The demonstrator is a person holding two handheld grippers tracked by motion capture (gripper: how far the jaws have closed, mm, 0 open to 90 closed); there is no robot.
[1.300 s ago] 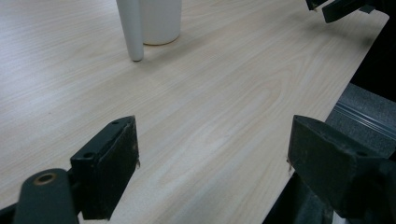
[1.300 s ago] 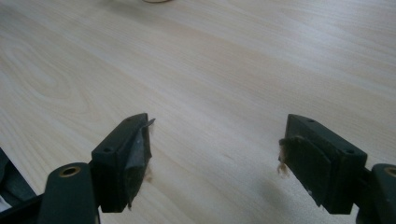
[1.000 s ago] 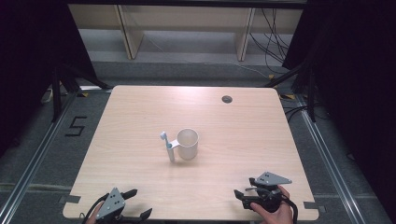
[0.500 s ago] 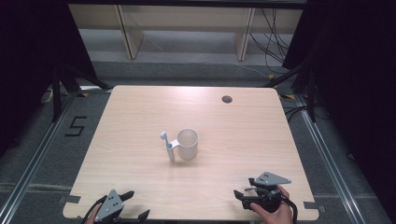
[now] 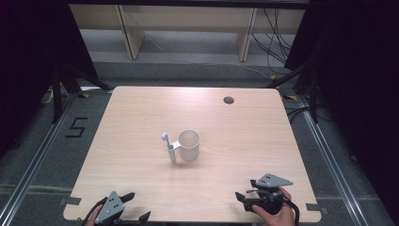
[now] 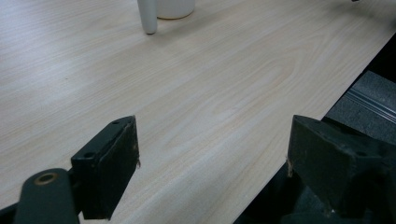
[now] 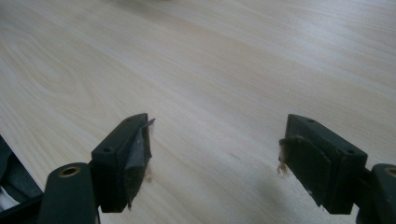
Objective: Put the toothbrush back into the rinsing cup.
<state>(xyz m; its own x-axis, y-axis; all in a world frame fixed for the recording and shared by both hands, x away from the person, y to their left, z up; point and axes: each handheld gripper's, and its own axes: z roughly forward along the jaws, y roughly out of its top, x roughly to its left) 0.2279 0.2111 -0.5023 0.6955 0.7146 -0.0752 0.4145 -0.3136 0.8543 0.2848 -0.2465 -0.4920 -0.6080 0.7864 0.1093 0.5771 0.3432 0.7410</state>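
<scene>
A white cup stands upright near the middle of the light wooden table. A white toothbrush leans against its left side, head up. In the left gripper view the bases of the cup and toothbrush sit at the top edge. My left gripper rests at the table's front left edge, open and empty. At the front right a hand holds my right gripper, also open with nothing between its jaws. Both are far from the cup.
A small dark round grommet sits near the table's far right edge. Beyond the table are a grey floor, wooden shelving legs and cables. Metal rails run along both sides.
My left gripper has slid slightly back toward the front edge. The right gripper, cup and toothbrush have stayed in place.
</scene>
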